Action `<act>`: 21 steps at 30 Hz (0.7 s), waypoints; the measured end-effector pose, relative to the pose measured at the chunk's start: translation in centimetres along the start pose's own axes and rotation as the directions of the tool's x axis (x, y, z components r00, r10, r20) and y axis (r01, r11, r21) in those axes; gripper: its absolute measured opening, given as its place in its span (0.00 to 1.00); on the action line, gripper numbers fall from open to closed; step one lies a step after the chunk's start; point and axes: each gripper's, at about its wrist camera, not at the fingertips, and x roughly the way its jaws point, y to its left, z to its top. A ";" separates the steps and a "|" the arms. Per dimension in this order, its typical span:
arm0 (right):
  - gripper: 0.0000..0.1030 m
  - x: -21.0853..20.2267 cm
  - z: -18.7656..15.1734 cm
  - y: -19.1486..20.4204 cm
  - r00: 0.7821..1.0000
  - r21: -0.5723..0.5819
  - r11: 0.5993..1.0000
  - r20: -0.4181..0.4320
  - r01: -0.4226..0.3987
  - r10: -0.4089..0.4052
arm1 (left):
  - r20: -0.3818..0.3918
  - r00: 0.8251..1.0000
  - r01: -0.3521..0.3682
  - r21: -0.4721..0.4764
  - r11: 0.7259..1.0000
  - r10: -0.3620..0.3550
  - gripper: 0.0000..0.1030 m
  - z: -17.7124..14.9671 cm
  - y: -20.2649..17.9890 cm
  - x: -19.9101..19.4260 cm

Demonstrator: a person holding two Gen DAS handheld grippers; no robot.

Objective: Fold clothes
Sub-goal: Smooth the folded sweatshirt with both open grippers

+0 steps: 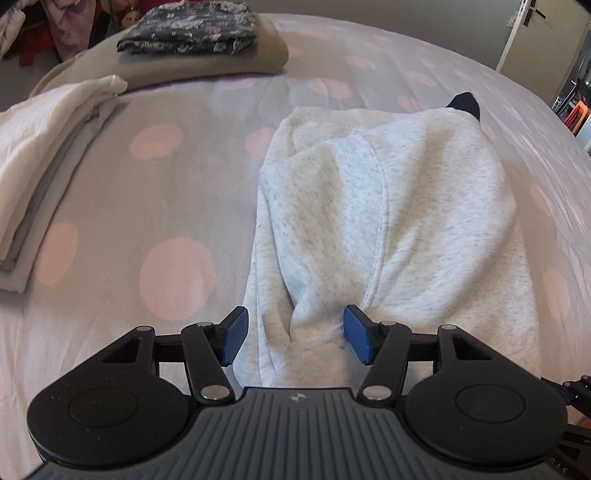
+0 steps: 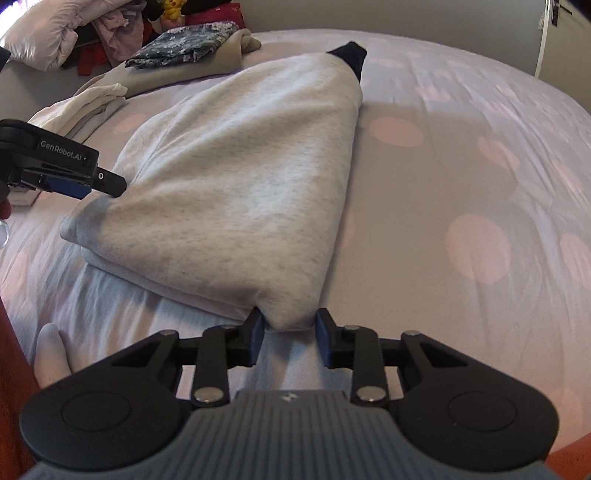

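Clothes were being folded on a bed with a pale cover and pink spots. One grey sweatshirt lay in the middle of the bed, already folded over on itself, with a dark blue bit poking out at its far end. It lay flat there so that both hands could reach its near edge, one at each corner. The left gripper pointed down at the near left part of the sweatshirt. Its blue pads stood wide apart, with a bump of grey cloth between them, and they did not squeeze it, so it held nothing. The right gripper was at the near right corner. Its jaws stood close on each side of that corner and seemed to pinch the cloth, but I could not be sure how hard. I think the right one held the corner so the fold would not slip, while the left one got ready to take hold of its side. Other clothes were finished and sat out of the way: a white pile on the left, and a flowery cloth on top of a tan one at the far end of the bed. They were likely put there to leave room for folding.
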 end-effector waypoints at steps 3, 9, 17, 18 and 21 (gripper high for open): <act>0.01 0.1 -0.3 -0.2 0.999 0.018 0.999 -0.035 0.034 -0.034 | -0.004 0.999 -0.045 0.008 0.999 0.045 0.51 -0.1 -0.1 0.2; 0.00 -0.8 -0.3 -2.0 1.000 0.117 0.993 -0.024 0.014 -0.011 | -0.024 1.000 -0.023 -0.101 0.995 0.020 0.41 0.1 2.2 0.1; 0.07 -3.2 1.9 -2.4 0.993 0.138 0.990 0.118 0.007 -0.023 | 0.162 0.986 0.047 -0.100 0.994 -0.030 0.40 1.6 2.0 -3.6; 0.07 -3.2 2.5 -2.5 0.992 0.138 0.990 0.128 0.000 -0.018 | 0.178 0.983 0.068 -0.078 0.995 -0.053 0.40 2.0 1.7 -3.8; 0.17 -2.7 4.9 -2.7 0.989 0.133 0.991 0.150 -0.022 0.002 | 0.202 0.969 0.147 -0.010 0.989 -0.141 0.40 3.7 0.0 -3.4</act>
